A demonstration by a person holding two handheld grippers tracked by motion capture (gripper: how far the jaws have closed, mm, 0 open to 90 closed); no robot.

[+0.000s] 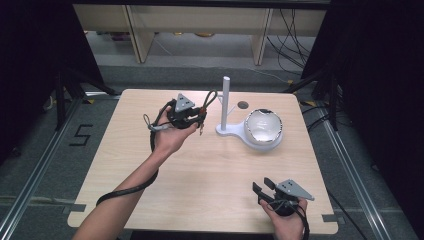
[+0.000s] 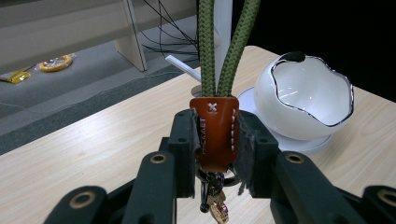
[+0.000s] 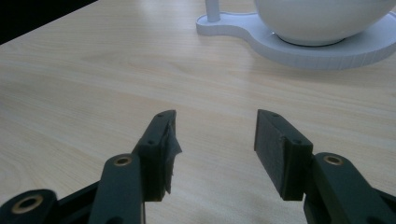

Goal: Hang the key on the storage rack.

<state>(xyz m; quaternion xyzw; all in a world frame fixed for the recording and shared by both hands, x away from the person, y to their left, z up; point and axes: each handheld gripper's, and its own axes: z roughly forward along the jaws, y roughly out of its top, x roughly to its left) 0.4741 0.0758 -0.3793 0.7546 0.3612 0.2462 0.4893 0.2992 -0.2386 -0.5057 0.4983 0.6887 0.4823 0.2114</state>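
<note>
My left gripper is held above the table's far left-middle, shut on the brown leather tab of a keychain. A green rope loop rises from the tab, close to the white post. Metal clips and a key hang below the jaws. The post stands on a white base that also carries a white bowl with a wavy dark rim. My right gripper rests low at the table's near right, open, with bare wood between its fingers.
The wooden table has a small round hole near its far edge. Beyond it are shelf legs, loose cables on the floor and dark curtains on both sides. The left gripper's cable trails under the forearm.
</note>
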